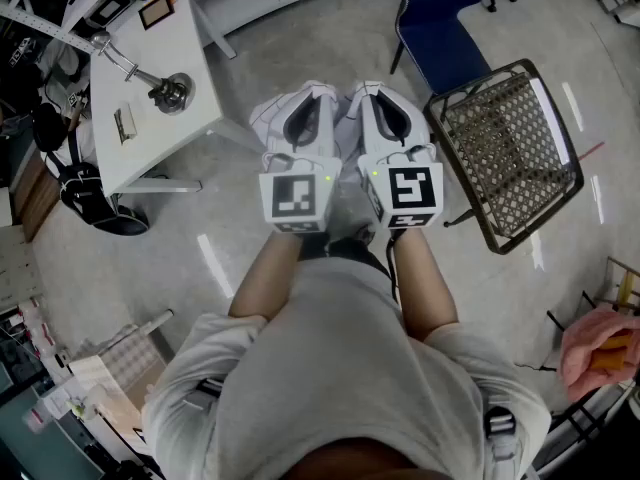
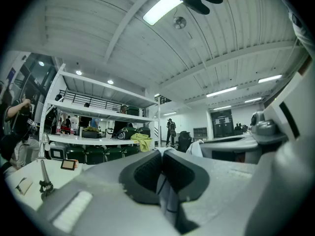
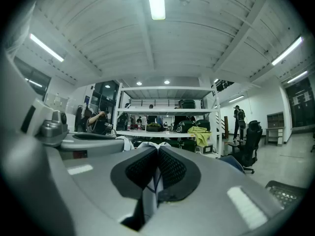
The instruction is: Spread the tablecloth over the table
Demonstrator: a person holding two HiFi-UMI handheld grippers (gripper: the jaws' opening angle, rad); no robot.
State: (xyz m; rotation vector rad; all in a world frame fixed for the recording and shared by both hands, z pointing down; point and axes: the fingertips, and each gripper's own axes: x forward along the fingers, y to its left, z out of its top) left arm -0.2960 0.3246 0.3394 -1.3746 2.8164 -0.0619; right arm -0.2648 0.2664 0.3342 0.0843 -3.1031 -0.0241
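Most of the cloth [image 2: 166, 196] hidden between the jaws; pink bundle [image 1: 598, 348] cut off at the head view's right edge.

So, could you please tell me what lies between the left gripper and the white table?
Only bare grey floor, as the head view shows: the left gripper, shut on white cloth, shows apart from the white table.

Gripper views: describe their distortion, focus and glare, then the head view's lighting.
Left gripper view: fisheye bends the ceiling, corners black, the light strip blows out, the near jaws blur. Right gripper view: same curve and vignette, light strip overexposed, background sharp. Head view: even light, pale glare streaks on the floor.
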